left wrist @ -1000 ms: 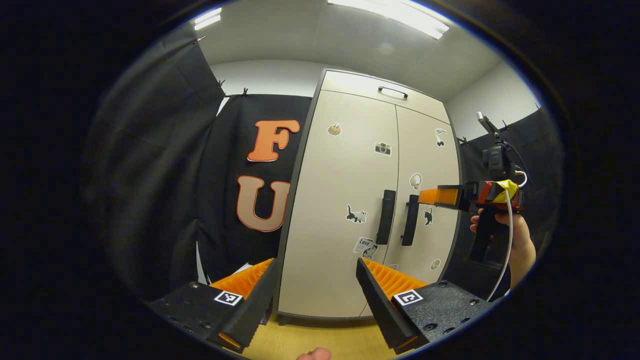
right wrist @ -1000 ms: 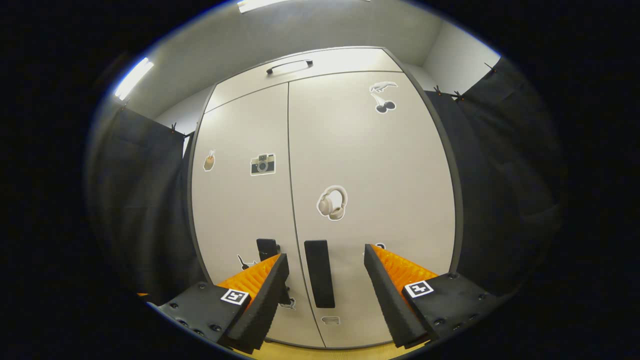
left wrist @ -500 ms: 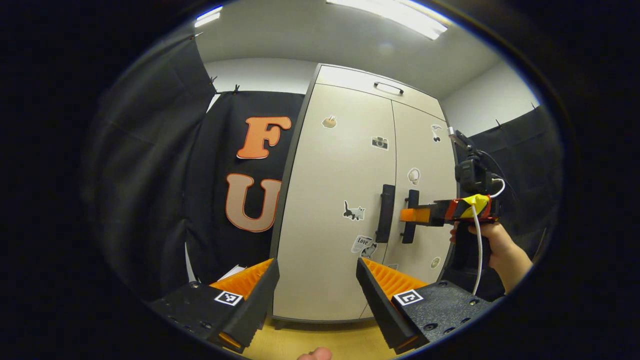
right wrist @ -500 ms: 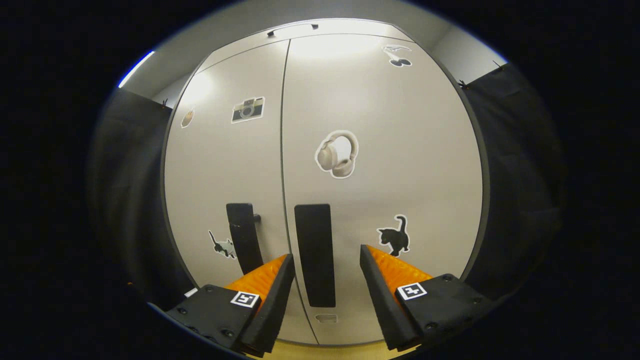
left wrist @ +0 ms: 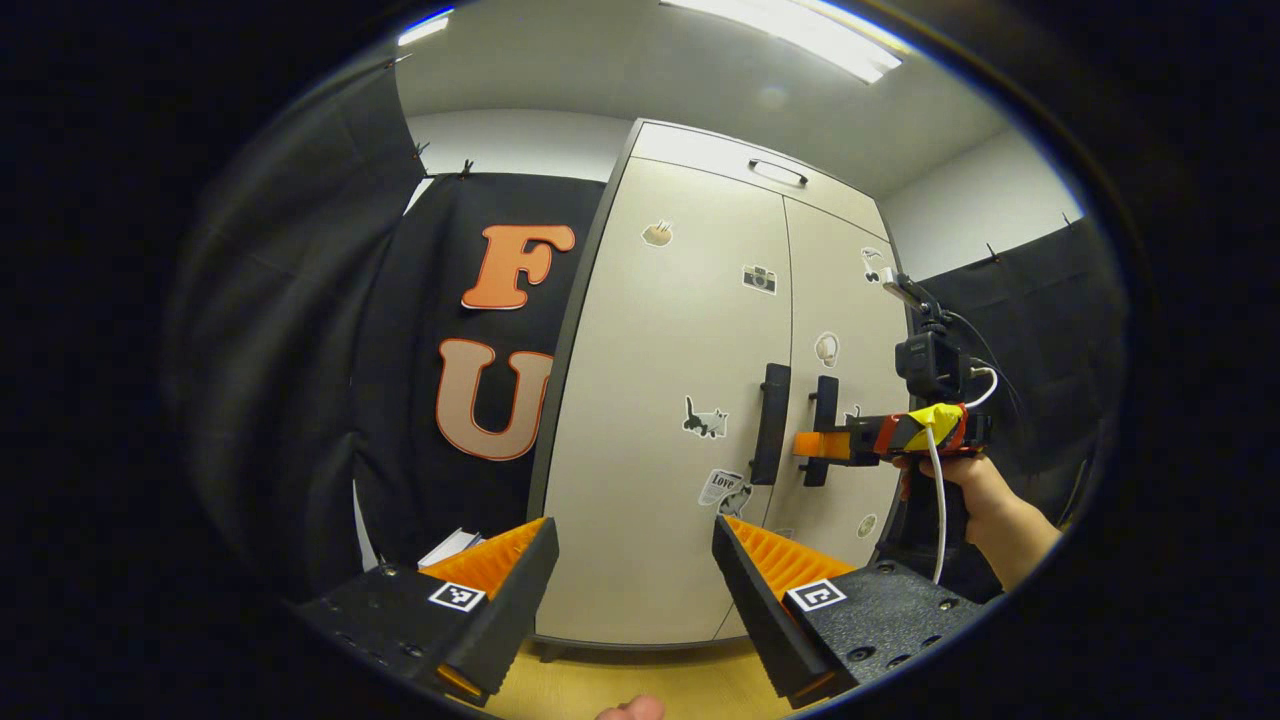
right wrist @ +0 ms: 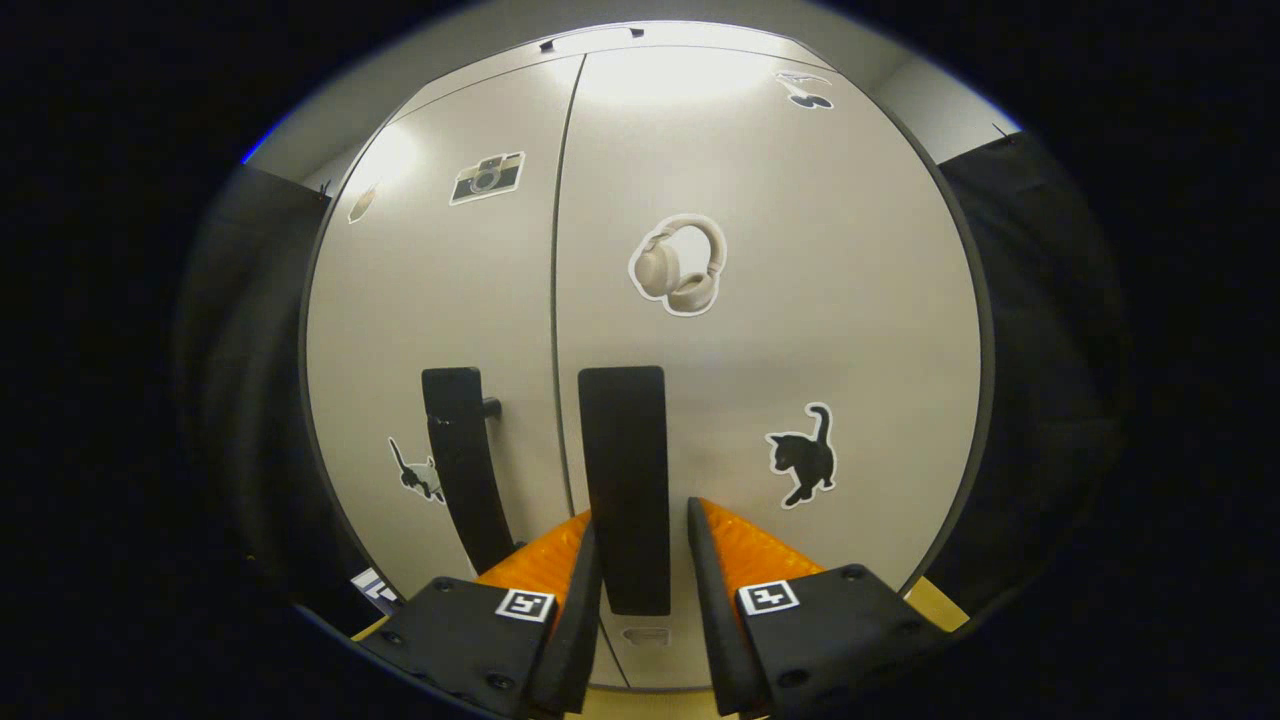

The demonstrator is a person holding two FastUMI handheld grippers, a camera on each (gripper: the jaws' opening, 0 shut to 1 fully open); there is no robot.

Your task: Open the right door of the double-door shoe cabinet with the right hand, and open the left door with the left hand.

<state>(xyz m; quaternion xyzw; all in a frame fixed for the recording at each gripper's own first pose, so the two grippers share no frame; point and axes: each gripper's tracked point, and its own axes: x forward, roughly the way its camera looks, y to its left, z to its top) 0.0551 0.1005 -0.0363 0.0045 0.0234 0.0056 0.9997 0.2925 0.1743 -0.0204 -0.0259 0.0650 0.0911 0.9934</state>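
A tall cabinet [left wrist: 690, 400] of smooth, matt beige panels with a dark frame is seen ahead, both doors closed, the seam between them running straight down. Two flat, black, bar-shaped handles are mounted upright on either side of the seam: the left handle [right wrist: 462, 468] and the right handle [right wrist: 624, 480]. Small cut-out stickers are scattered over the doors: a camera [right wrist: 487, 177], headphones [right wrist: 678, 265], and a black cat [right wrist: 803, 456]. A narrow panel with a slim bar pull [left wrist: 778, 172] is set above the doors.

In the right gripper view, the right gripper [right wrist: 640, 570] is placed around the lower part of the right handle, its ribbed, wedge-shaped fingers [right wrist: 575, 600] drawn close on either side; whether both press on the bar cannot be told. The handle's lower end is partly covered by them.

In the left gripper view, the left gripper [left wrist: 630, 580] is held well back from the cabinet, its fingers spread wide with nothing between them. The right gripper is seen farther off at the right handle, gripped by a hand [left wrist: 965, 480], a white cable [left wrist: 938, 500] hanging from it. Black cloth [left wrist: 300, 350] is draped to the left, and a wooden floor [left wrist: 620, 690] lies below. A pale object [left wrist: 450, 548] behind the left finger is largely hidden.
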